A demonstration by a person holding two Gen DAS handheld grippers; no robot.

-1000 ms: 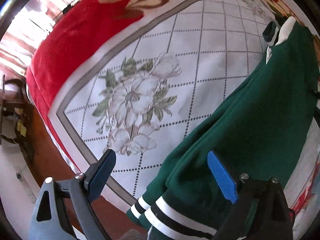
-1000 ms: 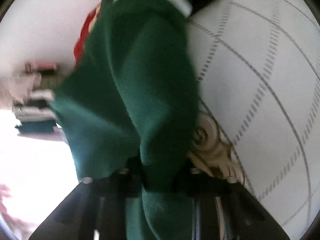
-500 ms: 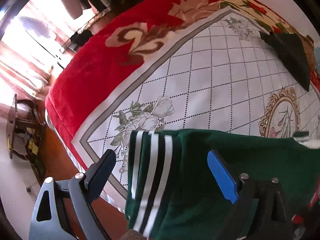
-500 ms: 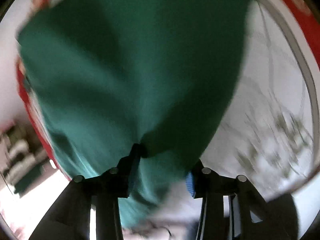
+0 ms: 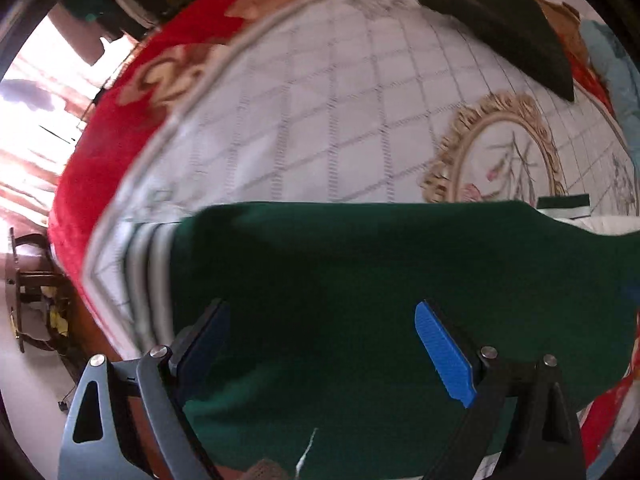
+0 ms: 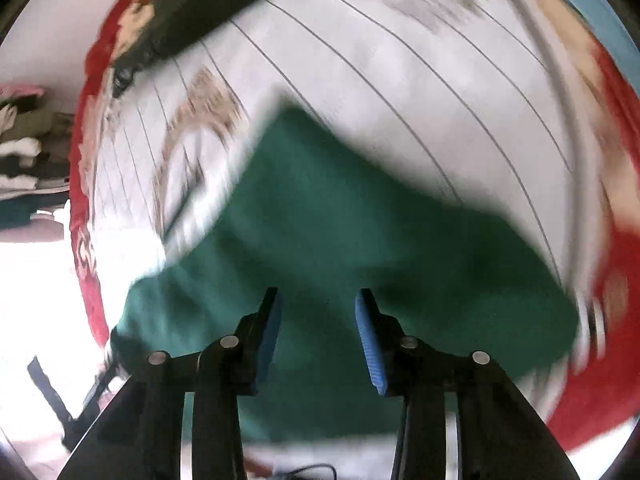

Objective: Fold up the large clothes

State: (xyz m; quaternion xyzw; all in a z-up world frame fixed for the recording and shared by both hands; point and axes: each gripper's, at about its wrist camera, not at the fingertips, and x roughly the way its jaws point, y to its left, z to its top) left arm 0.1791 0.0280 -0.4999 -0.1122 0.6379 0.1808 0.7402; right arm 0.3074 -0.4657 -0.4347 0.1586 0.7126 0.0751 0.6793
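A dark green garment [image 5: 360, 272] with white-striped cuffs [image 5: 146, 264] lies folded across the near side of the bed. My left gripper [image 5: 320, 340] hangs over it, pointing straight down, jaws wide open and empty. The right wrist view is blurred by motion. There the green garment [image 6: 360, 240] lies flat on the bedspread below my right gripper [image 6: 318, 320]. Its blue pads [image 6: 370, 340] stand apart and are closing, with no cloth between them.
The white, grid-patterned bedspread [image 5: 320, 120] has a red border [image 5: 108, 152] and a gold oval motif [image 5: 504, 148]. A dark folded cloth [image 5: 516, 36] lies at the far side of the bed [image 6: 200, 4]. A wooden chair [image 5: 28, 292] stands on the floor at the left.
The right gripper let go of the green garment and rose away from it. The garment now lies across the bed, and the left gripper has moved over it, still open.
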